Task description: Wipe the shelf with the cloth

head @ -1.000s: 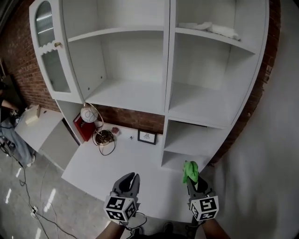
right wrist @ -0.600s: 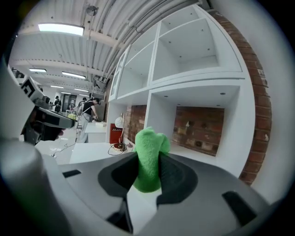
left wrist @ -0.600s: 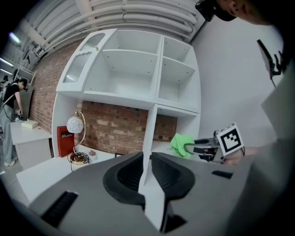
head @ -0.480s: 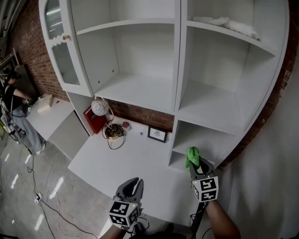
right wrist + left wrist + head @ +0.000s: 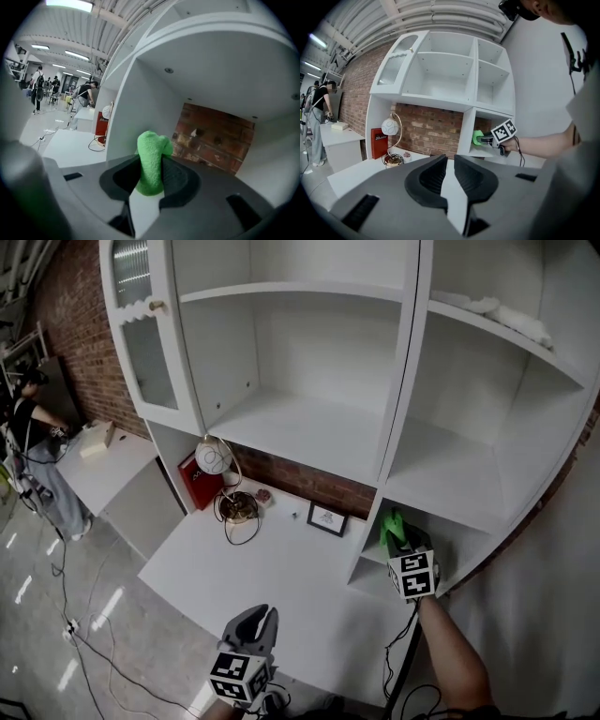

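Note:
My right gripper (image 5: 396, 538) is shut on a green cloth (image 5: 392, 525) that sticks up from between the jaws. It is at the mouth of the lowest right compartment (image 5: 373, 574) of the white shelf unit (image 5: 309, 427). In the right gripper view the green cloth (image 5: 152, 159) fills the gap of the gripper (image 5: 151, 174), with the compartment's brick back wall (image 5: 211, 140) beyond. My left gripper (image 5: 260, 619) hangs low over the desk's front edge, jaws together and holding nothing. The left gripper view looks past its gripper (image 5: 450, 171) at the cloth (image 5: 477, 137).
On the white desk (image 5: 272, 573) stand a globe lamp (image 5: 214, 458), a red box (image 5: 192, 479) and a small picture frame (image 5: 326, 517). White cloths (image 5: 511, 320) lie on a high right shelf. A glass door (image 5: 141, 324) stands open at left. A person (image 5: 37, 456) is far left.
My right gripper has carried the green cloth forward and up from over the desk to the lowest right compartment. The left gripper has stayed low near the desk's front edge.

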Action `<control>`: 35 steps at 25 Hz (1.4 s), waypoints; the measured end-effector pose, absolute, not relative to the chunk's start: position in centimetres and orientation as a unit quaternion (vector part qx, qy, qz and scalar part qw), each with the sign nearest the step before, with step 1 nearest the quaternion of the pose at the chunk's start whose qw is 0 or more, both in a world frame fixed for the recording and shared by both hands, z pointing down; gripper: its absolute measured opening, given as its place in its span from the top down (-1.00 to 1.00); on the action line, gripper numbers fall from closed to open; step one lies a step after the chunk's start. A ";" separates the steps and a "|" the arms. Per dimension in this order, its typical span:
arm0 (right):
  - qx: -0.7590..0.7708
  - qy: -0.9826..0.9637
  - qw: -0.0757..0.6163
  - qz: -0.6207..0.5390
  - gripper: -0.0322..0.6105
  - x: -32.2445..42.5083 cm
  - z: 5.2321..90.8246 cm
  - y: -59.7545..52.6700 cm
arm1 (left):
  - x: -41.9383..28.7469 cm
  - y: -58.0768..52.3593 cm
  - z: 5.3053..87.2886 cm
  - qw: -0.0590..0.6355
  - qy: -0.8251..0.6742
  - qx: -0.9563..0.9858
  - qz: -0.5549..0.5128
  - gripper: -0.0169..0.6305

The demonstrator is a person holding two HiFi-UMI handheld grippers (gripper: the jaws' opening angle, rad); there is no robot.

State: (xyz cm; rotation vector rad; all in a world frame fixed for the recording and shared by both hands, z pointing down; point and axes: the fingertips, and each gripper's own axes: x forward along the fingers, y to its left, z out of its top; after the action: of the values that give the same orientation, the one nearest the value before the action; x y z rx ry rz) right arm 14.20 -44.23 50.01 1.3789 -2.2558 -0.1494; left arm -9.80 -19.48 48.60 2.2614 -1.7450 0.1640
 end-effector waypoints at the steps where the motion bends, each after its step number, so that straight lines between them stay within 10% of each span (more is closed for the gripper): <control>1: 0.503 -0.824 0.253 -0.057 0.55 14.0 50.3 -45.4 | -10.3 -19.4 48.6 0.139 -0.608 0.779 0.057 0.78; 17: 0.474 -0.784 0.400 -0.035 0.57 12.6 55.1 -53.9 | -17.3 -14.5 50.3 0.161 -0.685 0.707 0.066 0.78; 35: 0.354 -0.826 0.429 -0.087 0.58 9.5 56.3 -40.2 | -8.9 -17.1 49.2 0.140 -0.588 0.794 0.064 0.78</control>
State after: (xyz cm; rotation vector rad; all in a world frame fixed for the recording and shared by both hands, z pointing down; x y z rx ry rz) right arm 9.48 -40.20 56.34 0.8838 -2.0622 -0.2162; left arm -8.93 -17.08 49.16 2.2940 -1.6981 0.1846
